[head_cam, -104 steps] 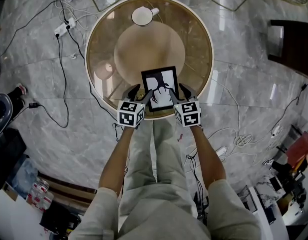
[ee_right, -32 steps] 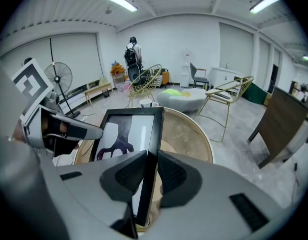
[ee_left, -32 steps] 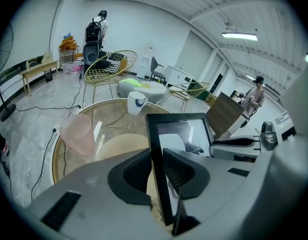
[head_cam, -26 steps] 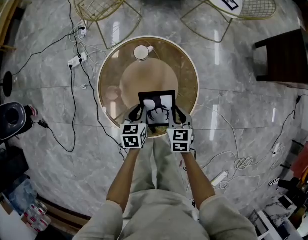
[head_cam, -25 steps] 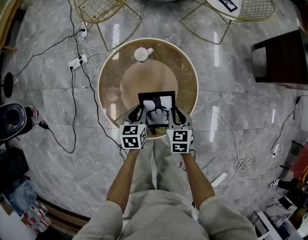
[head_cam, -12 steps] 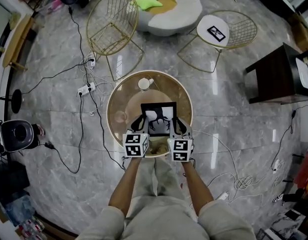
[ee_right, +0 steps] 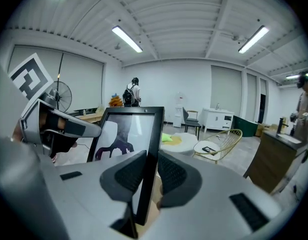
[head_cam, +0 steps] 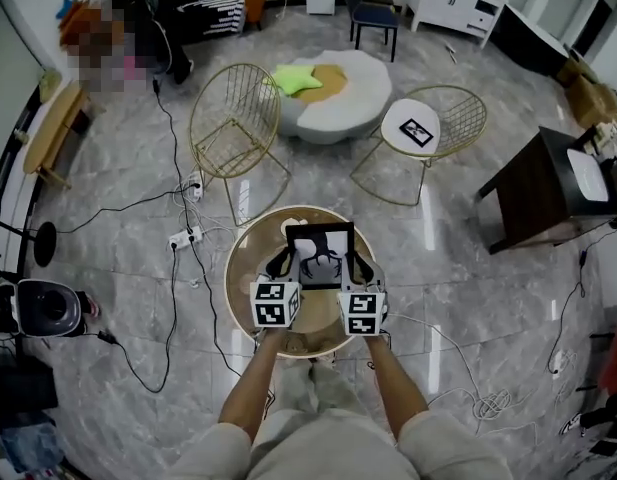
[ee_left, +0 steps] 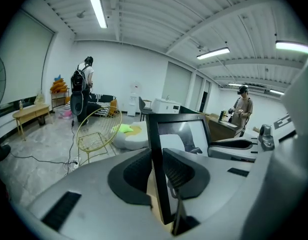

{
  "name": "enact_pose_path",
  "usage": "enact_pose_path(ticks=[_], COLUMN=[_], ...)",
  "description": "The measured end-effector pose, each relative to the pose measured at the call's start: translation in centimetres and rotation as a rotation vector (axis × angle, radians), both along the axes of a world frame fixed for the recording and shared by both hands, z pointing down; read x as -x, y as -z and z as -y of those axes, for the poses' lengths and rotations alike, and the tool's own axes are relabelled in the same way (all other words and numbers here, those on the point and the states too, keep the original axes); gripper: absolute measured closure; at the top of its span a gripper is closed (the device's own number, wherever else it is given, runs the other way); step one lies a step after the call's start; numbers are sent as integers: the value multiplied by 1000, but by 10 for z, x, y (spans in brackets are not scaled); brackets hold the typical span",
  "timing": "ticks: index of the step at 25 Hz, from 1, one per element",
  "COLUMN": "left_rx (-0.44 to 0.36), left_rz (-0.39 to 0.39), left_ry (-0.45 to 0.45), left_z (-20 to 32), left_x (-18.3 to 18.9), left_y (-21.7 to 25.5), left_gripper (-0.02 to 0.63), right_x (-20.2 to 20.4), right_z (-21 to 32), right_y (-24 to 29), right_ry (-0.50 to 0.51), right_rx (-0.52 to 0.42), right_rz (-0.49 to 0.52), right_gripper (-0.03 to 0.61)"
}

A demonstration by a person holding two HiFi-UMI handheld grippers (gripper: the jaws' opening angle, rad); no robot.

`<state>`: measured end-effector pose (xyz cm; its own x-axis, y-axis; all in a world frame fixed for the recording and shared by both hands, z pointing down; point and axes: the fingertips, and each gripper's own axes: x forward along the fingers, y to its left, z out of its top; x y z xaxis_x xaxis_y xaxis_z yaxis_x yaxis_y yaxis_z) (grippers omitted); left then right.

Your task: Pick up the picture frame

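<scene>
Picture frame was in the air above the round glass table, held from both sides and standing nearly upright, with its picture facing the person. The left gripper had its jaws closed narrow on the left edge of the frame, and in the left gripper view the ribbed pads pressed on the black border from both faces. The right gripper held the right edge in the same way, and in the right gripper view its pads clamped the border.

One second before, the frame was lower, close over the near part of the table, and both grippers were at the table's near rim. Now both had risen together with the frame. The table looked smaller in the head view, and more of the room came into sight: the gold wire chair, the white round seat with a green cushion, and the small white side table. The grip on both edges was unchanged.
</scene>
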<state>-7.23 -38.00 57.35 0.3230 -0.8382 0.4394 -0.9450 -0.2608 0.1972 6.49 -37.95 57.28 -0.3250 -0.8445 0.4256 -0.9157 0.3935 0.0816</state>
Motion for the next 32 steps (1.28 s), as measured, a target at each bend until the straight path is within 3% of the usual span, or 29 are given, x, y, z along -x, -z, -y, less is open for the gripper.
enact_pose_path(ticks=[19, 32], left_rx=[-160, -232], left_rz=[34, 37], left_ry=[-23, -29], left_z=[12, 17], left_x=[-6, -12], left_y=[126, 166], left_gripper=[543, 543], right_x=[-6, -12], right_z=[10, 14], right_y=[123, 160], right_ry=[11, 9], right_rx=[-167, -234], right_rz=[28, 34], right_gripper=[505, 503])
